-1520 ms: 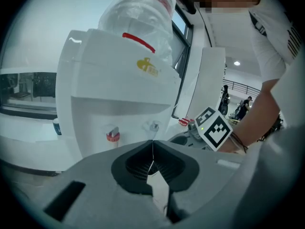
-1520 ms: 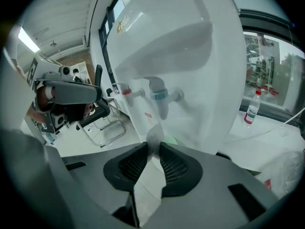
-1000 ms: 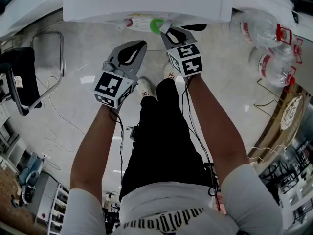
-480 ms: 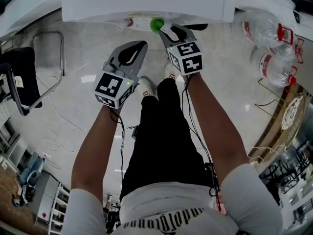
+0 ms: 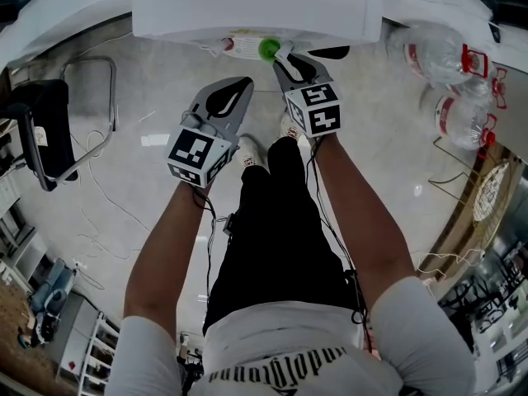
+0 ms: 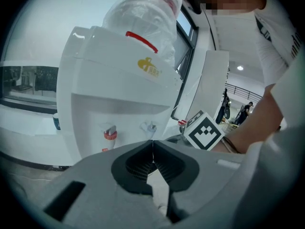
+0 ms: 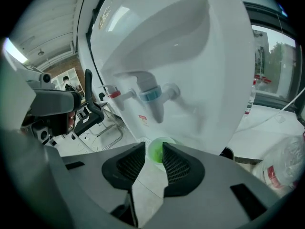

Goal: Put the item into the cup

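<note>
Head view: the left gripper (image 5: 244,82) hangs at mid-frame. The right gripper (image 5: 281,55) noses up to the green cup (image 5: 266,49) at top centre, under the white dispenser (image 5: 256,11).

Left gripper view: jaws pressed together, nothing between them.

Right gripper view: jaws apart, the cup just past their tips, below the blue tap (image 7: 151,95).

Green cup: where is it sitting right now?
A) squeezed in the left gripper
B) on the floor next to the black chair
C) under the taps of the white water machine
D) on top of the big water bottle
C: in the right gripper view the green cup stands on the ledge of the white water dispenser, right below its blue tap.
</note>
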`<state>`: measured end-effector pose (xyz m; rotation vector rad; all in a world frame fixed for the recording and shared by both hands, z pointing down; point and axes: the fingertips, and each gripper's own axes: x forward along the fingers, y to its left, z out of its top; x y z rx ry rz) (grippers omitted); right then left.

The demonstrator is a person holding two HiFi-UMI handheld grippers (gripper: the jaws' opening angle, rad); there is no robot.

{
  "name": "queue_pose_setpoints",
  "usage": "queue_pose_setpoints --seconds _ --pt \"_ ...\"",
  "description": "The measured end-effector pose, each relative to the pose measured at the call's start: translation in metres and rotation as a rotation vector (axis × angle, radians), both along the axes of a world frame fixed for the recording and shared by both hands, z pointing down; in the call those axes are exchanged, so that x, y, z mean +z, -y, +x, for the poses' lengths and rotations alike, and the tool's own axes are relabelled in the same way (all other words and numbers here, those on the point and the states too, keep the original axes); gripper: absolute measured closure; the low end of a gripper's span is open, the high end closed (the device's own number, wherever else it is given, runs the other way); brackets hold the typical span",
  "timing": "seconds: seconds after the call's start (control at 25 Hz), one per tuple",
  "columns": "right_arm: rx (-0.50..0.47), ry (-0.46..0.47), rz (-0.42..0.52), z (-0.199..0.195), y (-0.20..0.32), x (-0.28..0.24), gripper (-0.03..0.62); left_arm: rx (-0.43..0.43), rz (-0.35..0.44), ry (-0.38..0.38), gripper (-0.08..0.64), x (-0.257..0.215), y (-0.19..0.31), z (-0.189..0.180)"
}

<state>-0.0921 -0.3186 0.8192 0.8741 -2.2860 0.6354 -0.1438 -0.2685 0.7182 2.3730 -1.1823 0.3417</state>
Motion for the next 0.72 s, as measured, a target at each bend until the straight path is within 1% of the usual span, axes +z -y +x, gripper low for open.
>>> queue_pose_setpoints --seconds 0.16,0.36,0.52,0.72 --pt "-0.002 -0.015 0.018 0.007 -0.011 -0.022 0.513 0.012 0.019 0.014 0.543 -0.023 -0.012 -0.002" --pt "-0.005 -0.007 0.047 0.014 -0.037 -0.07 0.545 0.006 0.036 0.016 0.543 -0.06 -0.036 -0.006" --pt "-0.038 0.018 0.079 0.013 -0.056 -0.126 0.566 0.002 0.055 -0.001 0.543 -0.098 -0.051 -0.009" --pt "-0.127 0.053 0.146 0.001 -0.079 -0.212 0.572 -0.029 0.098 -0.026 0.543 -0.161 -0.066 -0.016"
